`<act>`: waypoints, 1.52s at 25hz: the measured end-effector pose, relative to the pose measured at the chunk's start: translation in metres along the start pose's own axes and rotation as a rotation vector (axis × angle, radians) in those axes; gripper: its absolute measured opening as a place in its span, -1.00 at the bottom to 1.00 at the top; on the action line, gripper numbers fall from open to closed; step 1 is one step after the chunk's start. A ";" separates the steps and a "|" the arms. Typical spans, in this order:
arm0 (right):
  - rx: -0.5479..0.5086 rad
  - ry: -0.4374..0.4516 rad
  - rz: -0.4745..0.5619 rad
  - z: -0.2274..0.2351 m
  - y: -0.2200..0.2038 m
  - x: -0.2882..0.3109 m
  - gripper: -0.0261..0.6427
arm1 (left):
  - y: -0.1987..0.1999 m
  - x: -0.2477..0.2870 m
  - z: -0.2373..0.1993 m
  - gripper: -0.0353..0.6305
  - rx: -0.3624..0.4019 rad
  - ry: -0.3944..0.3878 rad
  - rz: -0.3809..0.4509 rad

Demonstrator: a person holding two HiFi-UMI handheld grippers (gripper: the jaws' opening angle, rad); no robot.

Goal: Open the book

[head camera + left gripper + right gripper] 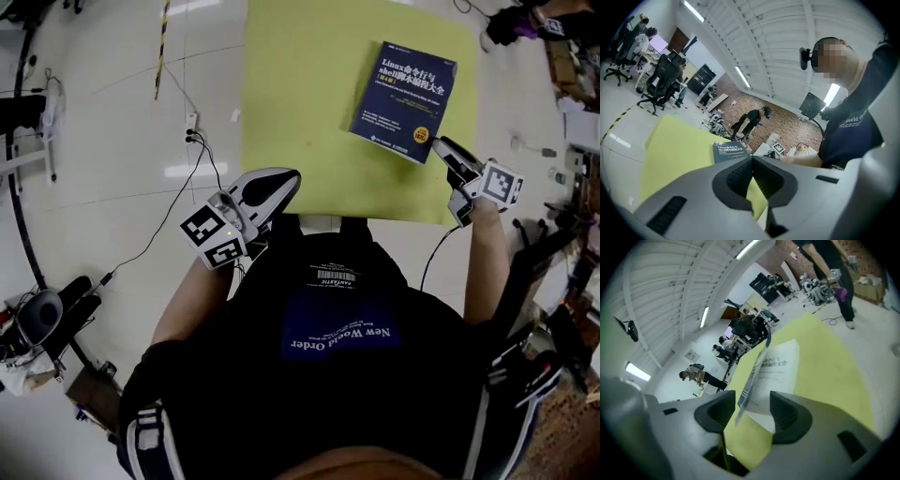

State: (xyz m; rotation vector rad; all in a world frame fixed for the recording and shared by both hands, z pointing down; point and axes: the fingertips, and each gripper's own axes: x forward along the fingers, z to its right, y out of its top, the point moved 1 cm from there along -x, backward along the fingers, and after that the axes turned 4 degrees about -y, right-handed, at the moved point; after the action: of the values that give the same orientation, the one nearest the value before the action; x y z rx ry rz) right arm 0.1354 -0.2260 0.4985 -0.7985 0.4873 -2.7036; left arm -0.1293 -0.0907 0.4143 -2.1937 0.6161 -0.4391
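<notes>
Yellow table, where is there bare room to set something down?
The whole left half of the yellow table is bare, from the book across to the left edge. A bare strip also runs along the near edge between the left gripper and right gripper. The far right corner, around the book, is crowded.

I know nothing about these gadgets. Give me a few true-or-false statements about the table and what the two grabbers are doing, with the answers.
1. The book lies on a yellow table. True.
2. The book's cover is red. False: it is dark blue.
3. The left gripper has its jaws wide apart. False: they are together, with nothing between them.
4. The right gripper has its jaws apart, with the cover's edge between them. True.
5. The left gripper rests on the book. False: it is apart from it, near the table's front edge.
</notes>
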 end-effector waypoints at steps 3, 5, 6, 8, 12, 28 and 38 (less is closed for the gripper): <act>0.078 0.028 0.026 0.018 -0.020 0.006 -0.21 | 0.000 0.016 0.005 -0.89 0.000 -0.014 -0.024; 0.095 -0.024 0.025 0.031 -0.033 0.005 -0.17 | -0.001 0.023 0.009 -0.89 0.004 -0.021 -0.040; 0.105 -0.064 0.019 0.037 -0.039 0.004 -0.16 | -0.001 0.026 0.010 -0.89 0.005 -0.022 -0.048; 0.113 -0.121 0.000 0.045 -0.051 0.005 -0.15 | -0.002 0.030 0.012 -0.89 0.003 -0.023 -0.060; 0.087 -0.092 0.012 0.042 -0.057 0.012 -0.14 | -0.007 0.037 0.016 -0.89 0.006 -0.039 -0.079; -0.112 -0.196 0.068 0.044 -0.052 0.016 0.08 | -0.012 0.034 0.018 -0.89 -0.010 -0.042 -0.077; -0.133 -0.220 0.042 0.043 -0.060 0.027 0.14 | -0.012 0.031 0.021 -0.89 -0.019 -0.037 -0.070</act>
State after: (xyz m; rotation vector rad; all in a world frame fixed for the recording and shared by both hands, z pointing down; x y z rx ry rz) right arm 0.1277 -0.1918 0.5687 -1.0935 0.6285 -2.5259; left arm -0.0898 -0.0887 0.4143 -2.2417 0.5270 -0.4294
